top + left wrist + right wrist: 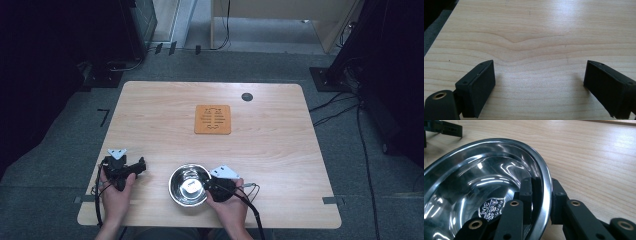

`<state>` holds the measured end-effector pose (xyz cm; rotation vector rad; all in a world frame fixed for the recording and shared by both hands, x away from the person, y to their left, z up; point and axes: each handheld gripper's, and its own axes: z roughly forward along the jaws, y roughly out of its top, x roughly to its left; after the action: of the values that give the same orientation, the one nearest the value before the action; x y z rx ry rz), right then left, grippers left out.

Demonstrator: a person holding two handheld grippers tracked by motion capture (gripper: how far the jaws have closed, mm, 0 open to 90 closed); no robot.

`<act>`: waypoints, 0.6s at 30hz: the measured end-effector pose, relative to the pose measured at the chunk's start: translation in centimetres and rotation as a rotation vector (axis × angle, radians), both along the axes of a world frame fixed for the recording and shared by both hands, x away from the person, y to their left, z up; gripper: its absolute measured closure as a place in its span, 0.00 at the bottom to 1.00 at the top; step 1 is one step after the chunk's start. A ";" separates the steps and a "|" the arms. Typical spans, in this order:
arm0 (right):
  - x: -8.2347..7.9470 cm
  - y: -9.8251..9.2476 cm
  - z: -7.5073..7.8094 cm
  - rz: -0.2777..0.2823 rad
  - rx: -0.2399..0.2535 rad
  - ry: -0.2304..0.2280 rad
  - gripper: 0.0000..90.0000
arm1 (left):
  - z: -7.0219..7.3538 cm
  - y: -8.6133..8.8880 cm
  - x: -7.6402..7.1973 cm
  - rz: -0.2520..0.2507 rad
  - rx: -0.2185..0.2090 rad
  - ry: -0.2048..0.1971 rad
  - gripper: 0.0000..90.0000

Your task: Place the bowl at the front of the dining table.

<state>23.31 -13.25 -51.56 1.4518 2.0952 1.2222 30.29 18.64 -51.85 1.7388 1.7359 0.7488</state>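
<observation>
A pale wooden table (270,145) takes up most of the high view, standing on grey carpet with dark equipment and cables around its far edges. Near the far middle of the table lies a square orange mat (213,119) with a dark cut-out pattern, flat and well apart from everything else; beyond it, a small round dark cap (247,97) sits flush in the tabletop. At the near edge, roughly central, rests a shiny steel bowl (188,185), upright, with a small crest mark (491,208) stamped on its inner bottom. The right gripper (209,185) comes in from the bowl's right side, held in the person's right hand (227,200); in the right gripper view one jaw sits inside the bowl against the wall and the other outside it, the rim pinched between them, so the jaws are clenched on the bowl's edge. The left gripper (141,166) lies low over bare wood to the left of the bowl, near it but not touching, held in the left hand (116,192). In the left gripper view its jaws stand spread wide, released, with nothing between them but the grain of the table. A thin cable (252,207) trails from the right gripper back toward the near edge.
</observation>
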 end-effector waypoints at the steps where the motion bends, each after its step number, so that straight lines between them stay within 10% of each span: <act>1: 0.1 -0.1 0.0 0.003 0.013 0.001 0.87 | 0.0 0.0 0.0 0.000 0.000 0.000 0.11; 5: 0.2 -0.3 -0.1 0.011 0.039 0.010 0.88 | 0.0 0.0 0.0 0.000 0.000 0.000 0.11; 13: 0.7 -0.9 0.7 -0.022 0.266 0.087 0.95 | 0.0 0.0 0.0 0.000 0.000 0.000 0.11; 18: 0.9 -1.0 0.6 -0.042 0.279 0.102 0.95 | 0.0 0.0 0.0 0.000 0.000 0.000 0.11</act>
<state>24.17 -14.24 -50.94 1.6993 2.0080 1.5020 30.29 18.64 -51.85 1.7394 1.7356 0.7488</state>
